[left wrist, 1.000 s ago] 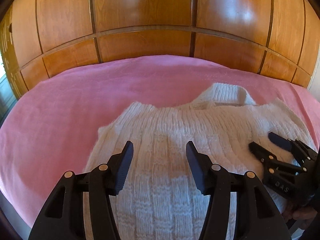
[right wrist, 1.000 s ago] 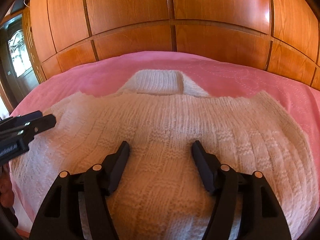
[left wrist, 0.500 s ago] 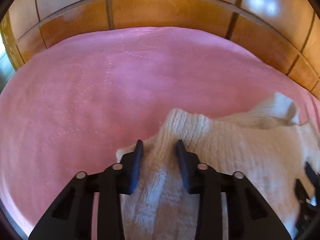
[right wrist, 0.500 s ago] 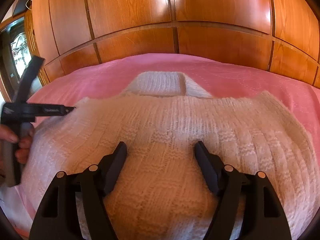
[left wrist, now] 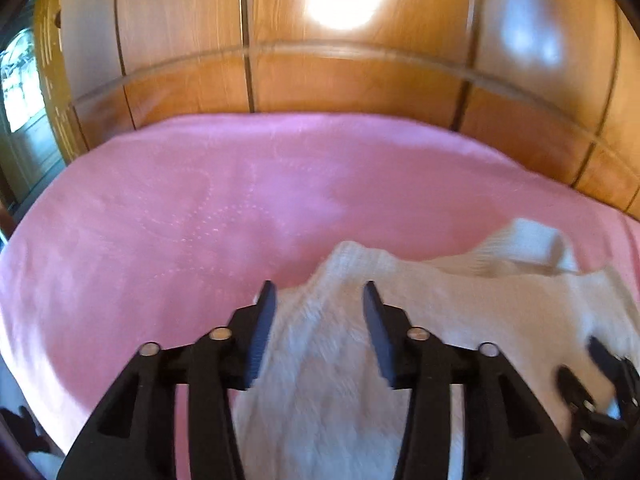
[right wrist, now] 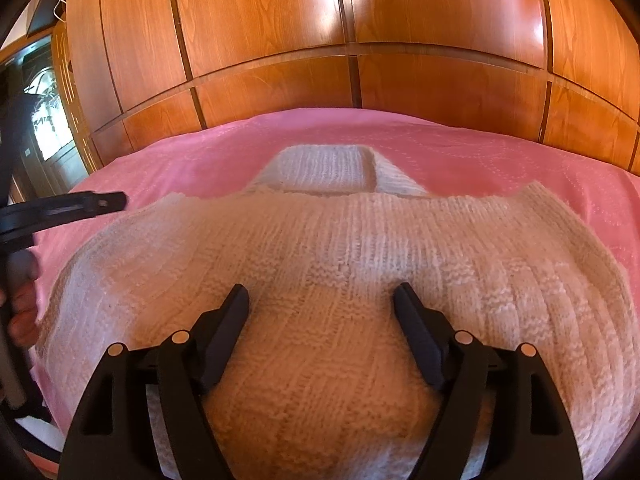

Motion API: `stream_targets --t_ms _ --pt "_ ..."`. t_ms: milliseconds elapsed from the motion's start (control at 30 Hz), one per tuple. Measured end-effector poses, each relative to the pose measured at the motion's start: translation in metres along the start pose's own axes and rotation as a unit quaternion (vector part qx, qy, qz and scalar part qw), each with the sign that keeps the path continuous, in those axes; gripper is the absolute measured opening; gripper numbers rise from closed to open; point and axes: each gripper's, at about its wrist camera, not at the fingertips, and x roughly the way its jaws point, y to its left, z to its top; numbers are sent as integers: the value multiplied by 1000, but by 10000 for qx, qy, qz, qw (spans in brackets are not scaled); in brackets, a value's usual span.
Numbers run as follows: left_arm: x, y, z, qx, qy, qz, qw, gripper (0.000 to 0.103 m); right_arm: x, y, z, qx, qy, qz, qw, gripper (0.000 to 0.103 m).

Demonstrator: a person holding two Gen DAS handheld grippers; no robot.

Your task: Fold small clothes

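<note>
The white knit sweater (right wrist: 340,280) lies flat on the pink bed (right wrist: 500,152), collar toward the wooden wardrobe (right wrist: 260,40). Its left shoulder edge sits between the fingers of the left hand-held gripper (left wrist: 318,320), whose jaws are opening again after narrowing half a second ago; the pads do not clearly pinch the knit. Compared with a second ago, that gripper has shifted from the sweater's middle to its side, likely seeking a fold grip. The right hand-held gripper (right wrist: 322,316) hovers spread over the chest, widening slightly.
</note>
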Motion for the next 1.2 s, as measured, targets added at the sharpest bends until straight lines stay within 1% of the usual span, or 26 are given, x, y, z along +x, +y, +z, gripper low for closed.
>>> stream_targets --t_ms 100,167,233,267,300,333,367,433,533,700,767,833,967,1100,1200 --pt "-28 -9 -13 104 -186 -130 9997 48 1 1 2 -30 51 23 10000 78" --pt "-40 -12 -19 162 -181 -247 9994 48 1 2 5 -80 136 78 9998 82" --pt "-50 -15 -25 205 -210 -334 9990 48 -1 4 9 -175 292 151 9993 90" --pt "-52 -19 -24 234 -223 -364 9988 48 -4 5 12 -211 365 176 9990 92" --pt "-57 -22 -28 263 -224 -386 9987 48 -8 4 15 -217 434 190 9986 96" --pt "-59 -23 -30 274 -214 -413 9985 48 -12 2 18 -188 455 190 9986 99" --pt "-62 -25 -32 286 -201 -453 9984 48 -18 -1 20 -145 443 210 9987 100" --pt "-65 -31 -37 353 -177 -492 9980 48 -34 -14 23 -26 372 204 9991 100" --pt "-66 -39 -42 471 -144 -562 9972 48 -57 -42 27 110 249 52 9996 100" --pt "-64 -55 -48 631 -94 -669 9957 48 -85 -106 30 573 153 -405 9974 100" --pt "-63 -61 -51 717 -85 -692 9950 48 -89 -133 28 887 166 -418 9950 100" --pt "-61 -70 -52 805 -54 -739 9940 48 -90 -154 25 1165 157 -345 9925 100" --pt "-56 -88 -55 1045 -14 -781 9914 48 -81 -189 16 1795 200 62 9835 100" --pt "-48 -105 -57 1232 70 -814 9890 48 -71 -206 2 2176 332 433 9745 100" --pt "-42 -115 -57 1359 125 -846 9870 48 -65 -207 -9 2280 467 652 9704 100"
